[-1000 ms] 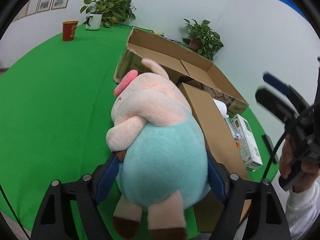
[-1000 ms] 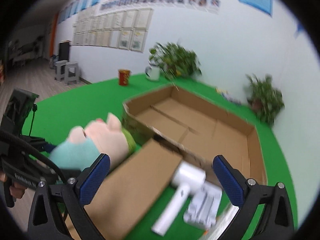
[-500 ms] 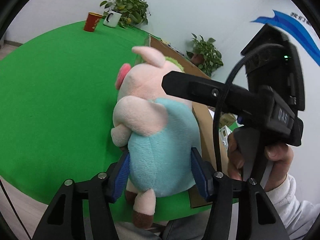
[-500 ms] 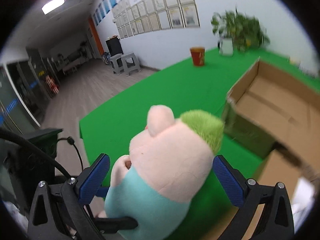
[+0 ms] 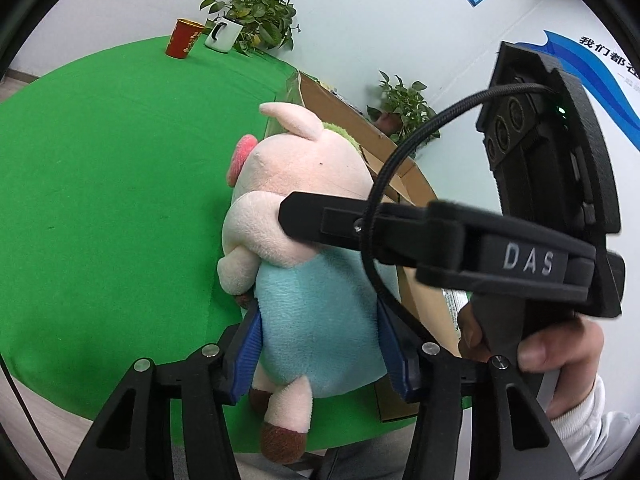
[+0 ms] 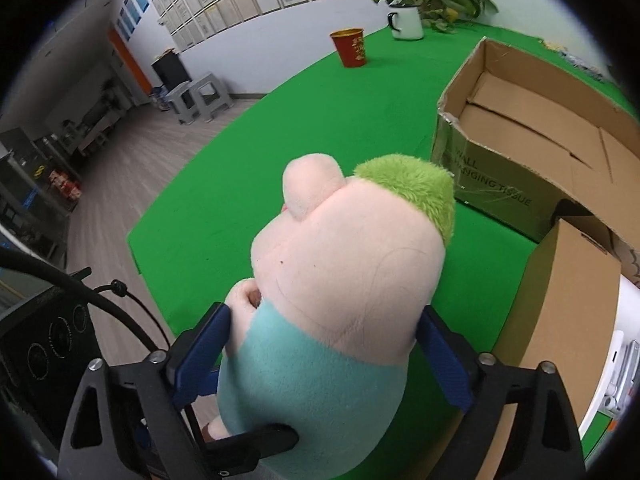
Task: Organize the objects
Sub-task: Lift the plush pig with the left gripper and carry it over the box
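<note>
A plush pig (image 5: 304, 216) with a pink head, green hair tuft and teal body is held over the near edge of the green table (image 5: 100, 184). My left gripper (image 5: 320, 344) is shut on its teal belly. My right gripper (image 6: 324, 344) reaches in from the right, and its blue pads (image 6: 444, 364) press both sides of the toy (image 6: 344, 280) at the shoulders. The right gripper's black body (image 5: 500, 248) crosses in front of the pig in the left wrist view. An open cardboard box (image 6: 532, 148) stands behind the pig.
A closed brown carton (image 6: 560, 308) lies right of the pig, with white items (image 6: 624, 364) beyond it. A red cup (image 6: 352, 46), a white mug (image 6: 406, 22) and potted plants (image 5: 252, 8) stand at the table's far side. Floor and stools (image 6: 200, 96) are to the left.
My right gripper swung left from the cartons to the pig and closed in around its upper body. My left gripper lifted the pig back toward the table's near edge.
</note>
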`<state>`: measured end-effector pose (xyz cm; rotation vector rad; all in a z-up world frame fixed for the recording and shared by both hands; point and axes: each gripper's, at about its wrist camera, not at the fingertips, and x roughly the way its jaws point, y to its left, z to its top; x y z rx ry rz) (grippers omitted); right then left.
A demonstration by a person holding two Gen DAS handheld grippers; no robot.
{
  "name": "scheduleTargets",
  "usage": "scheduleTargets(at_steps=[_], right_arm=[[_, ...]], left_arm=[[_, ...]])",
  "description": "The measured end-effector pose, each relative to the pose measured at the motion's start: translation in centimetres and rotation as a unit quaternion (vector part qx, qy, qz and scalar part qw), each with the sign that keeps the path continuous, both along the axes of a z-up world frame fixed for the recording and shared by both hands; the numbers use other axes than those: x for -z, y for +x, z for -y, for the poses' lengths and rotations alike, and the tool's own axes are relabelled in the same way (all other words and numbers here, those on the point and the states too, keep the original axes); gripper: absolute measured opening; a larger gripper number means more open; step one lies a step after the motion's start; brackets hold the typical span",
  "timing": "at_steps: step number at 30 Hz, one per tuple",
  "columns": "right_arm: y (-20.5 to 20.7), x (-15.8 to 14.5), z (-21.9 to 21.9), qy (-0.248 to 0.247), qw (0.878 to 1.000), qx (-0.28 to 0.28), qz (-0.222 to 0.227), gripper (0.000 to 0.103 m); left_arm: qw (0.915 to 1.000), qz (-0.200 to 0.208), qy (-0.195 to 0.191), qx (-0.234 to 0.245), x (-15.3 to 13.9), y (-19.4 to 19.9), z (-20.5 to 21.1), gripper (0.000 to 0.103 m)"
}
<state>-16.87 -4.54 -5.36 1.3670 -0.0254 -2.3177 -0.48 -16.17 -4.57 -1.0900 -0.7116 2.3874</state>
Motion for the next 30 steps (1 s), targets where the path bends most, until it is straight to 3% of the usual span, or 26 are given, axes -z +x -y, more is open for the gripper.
scheduleTargets(at_steps=[7, 13, 19, 30], right_arm=[[1.0, -0.6, 0.7, 0.017, 0.999, -0.001, -0.042, 0.074], [2.1, -2.0, -0.7, -0.012, 0.998, 0.013, -0.063, 0.067], [3.2, -6.1, -3.0, -0.044, 0.990, 0.044, -0.123, 0.065], [2.3, -17.0, -8.5, -0.066, 0.962, 0.101, -0.246, 0.065]], left_arm=[[0.9997, -0.009, -0.021, -0.002, -0.6, 1.0, -0.7, 0.046], [0.9980, -0.036, -0.052, 0.001, -3.3, 1.4, -2.6, 0.045], [0.9923, -0.094, -0.078, 0.019, -8.9, 0.5, -5.7, 0.044], [0.9700, -0.208, -0.111, 0.059, -21.7, -5.9, -12.1, 0.044]])
